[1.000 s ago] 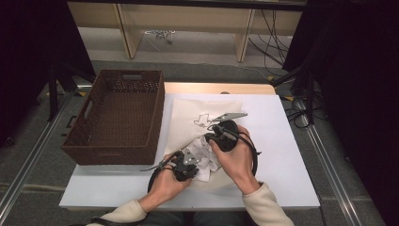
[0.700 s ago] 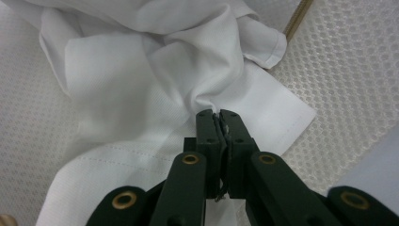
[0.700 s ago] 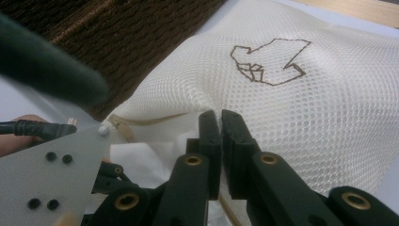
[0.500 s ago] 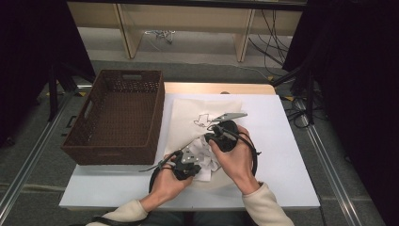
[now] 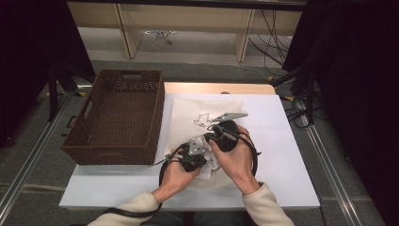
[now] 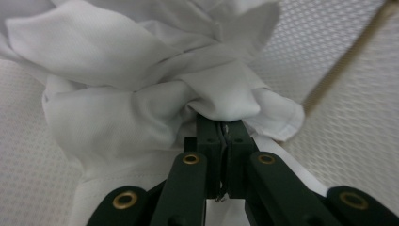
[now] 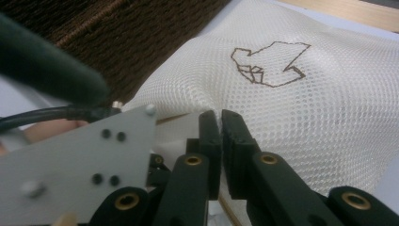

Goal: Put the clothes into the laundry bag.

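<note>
A white mesh bag with a brown outline emblem lies on the white table, its near end bunched between the two hands. My left gripper is shut on a fold of crumpled white cloth, with mesh around it. In the high view the left gripper sits close against the right one. My right gripper is shut on a pinch of the mesh bag near its edge. The high view has the right gripper just beyond the left.
A dark brown wicker basket stands at the table's left, close to the bag; its wall rises behind the mesh. The left gripper's grey plate crowds the right gripper view. Bare white table lies to the right.
The left hand has shifted a little forward and to the right, toward the right gripper, with the white cloth. The right hand has stayed where it was.
</note>
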`<state>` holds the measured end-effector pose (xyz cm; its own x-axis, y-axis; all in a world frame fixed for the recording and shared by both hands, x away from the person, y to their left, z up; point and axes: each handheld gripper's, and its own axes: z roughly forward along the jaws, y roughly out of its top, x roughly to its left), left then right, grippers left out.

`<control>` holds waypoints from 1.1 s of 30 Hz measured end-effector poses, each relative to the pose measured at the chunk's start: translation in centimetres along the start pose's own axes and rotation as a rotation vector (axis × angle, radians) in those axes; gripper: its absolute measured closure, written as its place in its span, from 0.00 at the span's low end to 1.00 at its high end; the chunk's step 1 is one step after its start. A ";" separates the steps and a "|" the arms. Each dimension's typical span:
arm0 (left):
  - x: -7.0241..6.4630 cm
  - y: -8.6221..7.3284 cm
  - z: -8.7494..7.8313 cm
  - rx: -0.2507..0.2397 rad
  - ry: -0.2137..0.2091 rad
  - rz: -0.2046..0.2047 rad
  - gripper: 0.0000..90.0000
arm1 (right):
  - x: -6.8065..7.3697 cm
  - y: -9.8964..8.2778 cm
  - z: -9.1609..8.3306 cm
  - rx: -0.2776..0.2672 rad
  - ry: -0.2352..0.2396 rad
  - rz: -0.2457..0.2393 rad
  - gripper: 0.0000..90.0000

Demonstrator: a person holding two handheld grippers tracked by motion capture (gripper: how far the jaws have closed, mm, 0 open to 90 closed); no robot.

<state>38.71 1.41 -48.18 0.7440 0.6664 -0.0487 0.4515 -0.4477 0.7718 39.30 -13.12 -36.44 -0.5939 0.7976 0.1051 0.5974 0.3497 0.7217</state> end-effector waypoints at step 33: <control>-1.3 -3.3 -3.3 0.077 -0.027 0.110 0.38 | -0.1 0.0 -0.1 0.002 -0.002 0.011 0.98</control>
<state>34.60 3.96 -48.62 0.8036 0.5949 0.0162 0.4020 -0.5627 0.7223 39.37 -13.26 -36.39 -0.5862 0.8024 0.1120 0.6051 0.3417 0.7191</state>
